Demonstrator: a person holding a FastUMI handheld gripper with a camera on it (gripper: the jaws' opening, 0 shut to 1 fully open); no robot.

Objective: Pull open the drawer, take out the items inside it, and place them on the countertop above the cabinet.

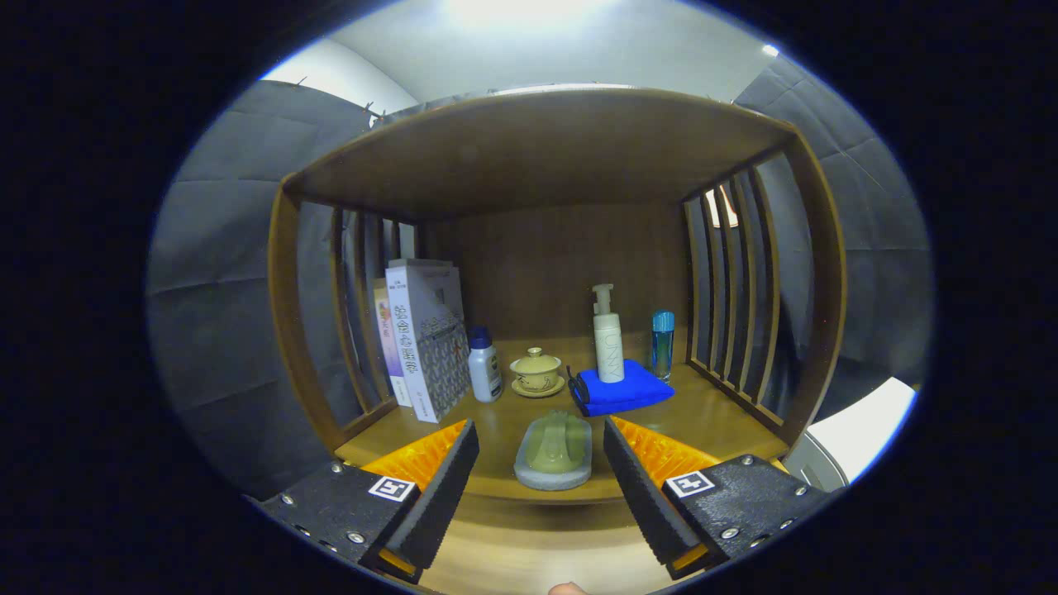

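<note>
My gripper (541, 475) is wide open, holding nothing. The soap dish (554, 453) rests on the countertop (711, 413) between my fingers at 12 o'clock. Risk: advancing could shove it into the teacup (536, 371) beyond. The drawer cannot be located from here.

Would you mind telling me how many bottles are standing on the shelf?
3: a small white bottle beside the books, a white pump bottle on the blue cloth, and a blue bottle by the right slats. The gripper has open jaws.
</note>
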